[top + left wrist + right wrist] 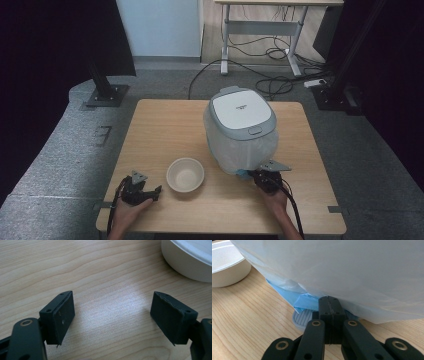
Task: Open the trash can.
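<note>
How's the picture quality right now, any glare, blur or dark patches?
High view: soft and grainy, black at both sides, the table evenly lit. Left gripper view: a pale sheen on the wood between the fingers, bowl sharp. Right gripper view: the white bag is bright and nearly featureless.

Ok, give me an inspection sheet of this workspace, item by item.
Surface: light wooden table, no spills seen.
Job's things: pedal bin with grey lid shut and a white liner hanging over its sides; blue liner edge and ribbed pedal at its base. White bowl upright beside it; nothing seen in it.
Clutter: nothing seen.
Grippers: left gripper open over bare wood, close beside the bowl. Right gripper has its fingers shut together at the bin's foot, over the pedal; whether they pinch any liner cannot be told.
Cables: one trails from each gripper; more lie on the floor beyond.
Surroundings: grey carpet, white desk frame, black stands.
</note>
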`<state>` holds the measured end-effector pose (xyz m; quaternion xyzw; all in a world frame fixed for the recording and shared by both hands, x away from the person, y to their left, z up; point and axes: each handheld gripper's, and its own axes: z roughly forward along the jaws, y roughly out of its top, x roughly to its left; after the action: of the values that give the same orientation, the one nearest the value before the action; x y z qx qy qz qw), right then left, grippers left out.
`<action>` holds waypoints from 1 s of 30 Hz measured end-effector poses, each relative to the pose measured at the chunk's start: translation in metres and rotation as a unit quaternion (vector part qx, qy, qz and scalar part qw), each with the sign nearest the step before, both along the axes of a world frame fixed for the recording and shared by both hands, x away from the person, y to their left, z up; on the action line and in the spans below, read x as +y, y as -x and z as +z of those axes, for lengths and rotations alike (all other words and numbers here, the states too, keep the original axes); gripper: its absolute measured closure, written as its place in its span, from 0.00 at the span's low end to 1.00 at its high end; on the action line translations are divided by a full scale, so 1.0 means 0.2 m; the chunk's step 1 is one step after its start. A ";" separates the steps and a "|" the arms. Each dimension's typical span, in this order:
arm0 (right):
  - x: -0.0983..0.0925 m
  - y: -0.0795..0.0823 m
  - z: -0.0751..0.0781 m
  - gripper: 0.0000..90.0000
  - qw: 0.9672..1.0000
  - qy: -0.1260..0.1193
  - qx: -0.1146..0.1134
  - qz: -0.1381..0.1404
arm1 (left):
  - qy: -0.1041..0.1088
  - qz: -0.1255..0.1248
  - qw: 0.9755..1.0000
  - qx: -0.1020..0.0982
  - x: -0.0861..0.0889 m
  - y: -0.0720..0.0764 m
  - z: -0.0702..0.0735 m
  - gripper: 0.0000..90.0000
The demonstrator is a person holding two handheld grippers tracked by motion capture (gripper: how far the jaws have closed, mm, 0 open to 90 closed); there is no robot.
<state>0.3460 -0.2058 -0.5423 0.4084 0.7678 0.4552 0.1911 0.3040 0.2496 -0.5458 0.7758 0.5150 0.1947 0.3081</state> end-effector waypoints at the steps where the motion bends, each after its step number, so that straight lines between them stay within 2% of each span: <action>1: 0.00 0.00 0.00 0.99 1.000 -0.001 0.001 0.000 | 0.000 0.000 1.000 0.000 0.00 0.00 0.00 0.22; 7: 0.00 0.00 0.00 0.99 1.000 -0.001 0.006 -0.002 | 0.000 0.000 1.000 0.000 0.00 0.00 0.00 0.22; 12: 0.02 0.00 -0.01 0.99 1.000 0.017 0.006 -0.004 | 0.000 0.000 1.000 0.000 0.00 0.00 0.00 0.22; 14: 0.02 0.00 -0.01 0.99 1.000 0.020 0.012 -0.004 | 0.000 0.000 1.000 0.000 0.00 0.00 0.00 0.22; 15: 0.01 0.00 -0.02 0.99 0.999 0.023 0.023 -0.002 | 0.000 0.000 1.000 0.000 0.00 0.00 0.00 0.22; 30: 0.01 -0.01 -0.03 0.99 0.999 0.018 0.035 0.000 | -0.001 -0.003 1.000 0.001 0.00 0.00 0.00 0.22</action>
<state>0.3472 -0.2046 -0.5479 0.4206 0.7820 0.4266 0.1721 0.3038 0.2487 -0.5456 0.7777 0.5131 0.1935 0.3072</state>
